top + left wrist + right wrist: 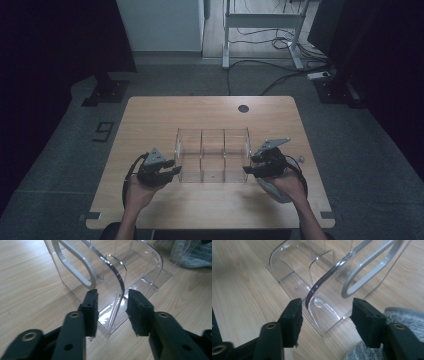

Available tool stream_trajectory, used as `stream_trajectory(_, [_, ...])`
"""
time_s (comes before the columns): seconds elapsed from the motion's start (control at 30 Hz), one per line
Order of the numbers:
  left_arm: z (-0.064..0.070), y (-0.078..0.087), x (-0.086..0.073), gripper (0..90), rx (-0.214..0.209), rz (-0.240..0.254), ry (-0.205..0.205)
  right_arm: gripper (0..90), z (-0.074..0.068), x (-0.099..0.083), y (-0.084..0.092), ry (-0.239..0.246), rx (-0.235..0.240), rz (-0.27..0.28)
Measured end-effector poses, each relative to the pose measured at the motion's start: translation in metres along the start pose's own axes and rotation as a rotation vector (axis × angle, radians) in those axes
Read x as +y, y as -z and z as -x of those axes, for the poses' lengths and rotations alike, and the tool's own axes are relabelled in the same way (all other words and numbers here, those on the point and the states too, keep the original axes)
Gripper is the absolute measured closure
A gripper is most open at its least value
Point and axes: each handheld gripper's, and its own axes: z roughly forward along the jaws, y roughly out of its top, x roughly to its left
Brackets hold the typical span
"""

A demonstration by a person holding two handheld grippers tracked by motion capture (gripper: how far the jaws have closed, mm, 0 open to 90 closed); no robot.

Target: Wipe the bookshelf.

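Note:
A clear acrylic organizer (212, 155) with three compartments stands in the middle of the wooden table (150, 115). My left gripper (171, 167) is at its left end. In the left gripper view the jaws (112, 293) straddle the curved edge of an end wall (120, 285) without pressing it, so they are open. My right gripper (250, 164) is at the right end. In the right gripper view its jaws (327, 302) stand open around the near corner wall (312, 290), which lies close to the left pad (293, 320). Each end wall has an oval handle cutout (367, 272).
A grey fuzzy cloth (274, 191) lies under my right hand near the table's front right edge and beside the organizer (397, 315). A round cable hole (243, 108) sits at the table's back. Beyond the table are a desk frame (260, 20) and floor cables.

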Motion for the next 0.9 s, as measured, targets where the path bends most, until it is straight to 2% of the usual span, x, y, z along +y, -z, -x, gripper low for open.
stream_trajectory(0.1, [-0.002,-0.004,0.000,68.8,0.004,-0.024,-0.007,50.3,-0.003,0.000,-0.002,0.015,-0.027,-0.028])
stream_trajectory(0.17, [-0.003,-0.005,0.001,71.4,-0.002,-0.030,-0.004,57.6,-0.004,0.001,-0.002,0.013,-0.035,-0.027])
stream_trajectory(0.23, [-0.003,-0.006,0.002,71.6,0.006,-0.033,-0.011,59.2,-0.004,0.002,-0.002,0.011,-0.034,-0.022])
stream_trajectory(0.33, [-0.007,-0.008,0.005,72.8,0.016,-0.041,-0.020,61.7,-0.005,0.005,-0.003,0.017,-0.062,-0.029])
stream_trajectory(0.43, [-0.012,-0.011,0.007,72.8,0.004,-0.039,-0.020,61.7,-0.004,0.006,-0.004,0.004,-0.062,-0.034])
stream_trajectory(0.9, [-0.033,-0.029,0.023,72.2,-0.004,-0.030,-0.008,57.4,0.016,0.019,-0.013,0.015,-0.097,-0.027])
